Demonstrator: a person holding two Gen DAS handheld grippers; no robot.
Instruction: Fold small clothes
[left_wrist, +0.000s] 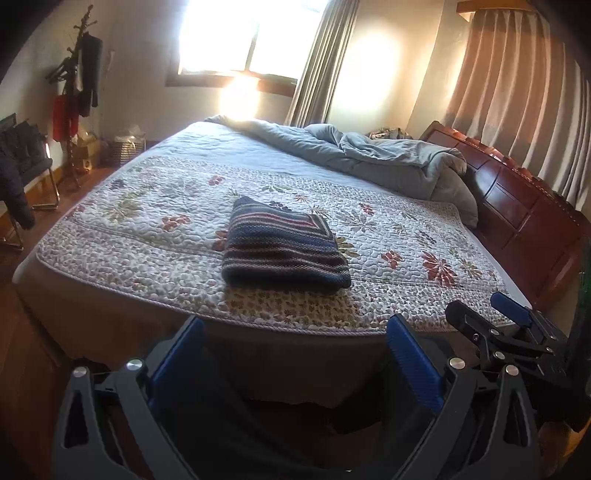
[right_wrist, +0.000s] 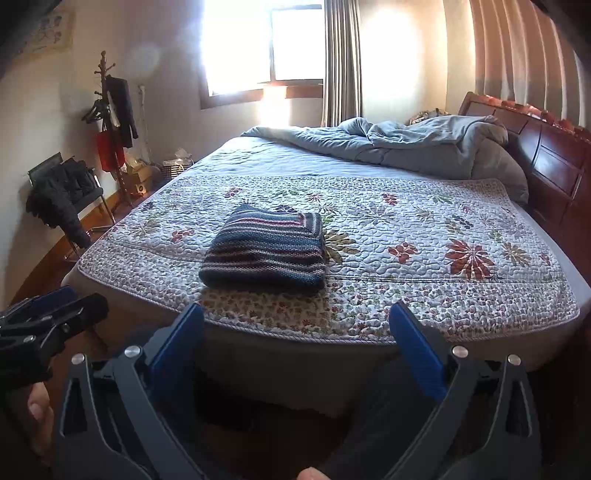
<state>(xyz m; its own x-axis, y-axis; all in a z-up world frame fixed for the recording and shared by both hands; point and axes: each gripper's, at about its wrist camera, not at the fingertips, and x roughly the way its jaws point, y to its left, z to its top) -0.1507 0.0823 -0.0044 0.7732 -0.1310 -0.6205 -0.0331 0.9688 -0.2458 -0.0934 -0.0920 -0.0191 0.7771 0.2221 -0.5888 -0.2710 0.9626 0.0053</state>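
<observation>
1. Folded striped knit garment (left_wrist: 284, 247): a compact rectangular stack of navy, red and pale bands in coarse ribbed knit. It lies flat on the quilt (left_wrist: 155, 236) near the foot edge of the bed, roughly mid-width.
2. Quilt: white, pebble-stitched, printed with red and green flowers; a denser small-flower border runs along the near edge, finished with a corded hem.
3. Left claw (left_wrist: 295, 347): blue ribbed pads on black arms, jaws spread wide, nothing between them. It sits off the near edge of the bed, apart from the garment.
4. Right claw (right_wrist: 297, 332): same build, jaws also wide apart and empty, off the bed edge and clear of the garment.
5. View differences: the left wrist view shows the right claw from the side at lower right. The right wrist view shows the left claw at lower left, with a fingertip (right_wrist: 38, 406) of the holding hand below it; that hand does not show in the left view.
6. Beyond the quilt: a rumpled grey-blue duvet (left_wrist: 369, 155) heaped towards the glossy red-brown wooden headboard (left_wrist: 517, 206).
7. Room: bright window (right_wrist: 258, 40) with pleated curtains; a coat stand (right_wrist: 110, 122) with dark clothes and a red bag; a chair (right_wrist: 66, 192) draped with a dark jacket.
</observation>
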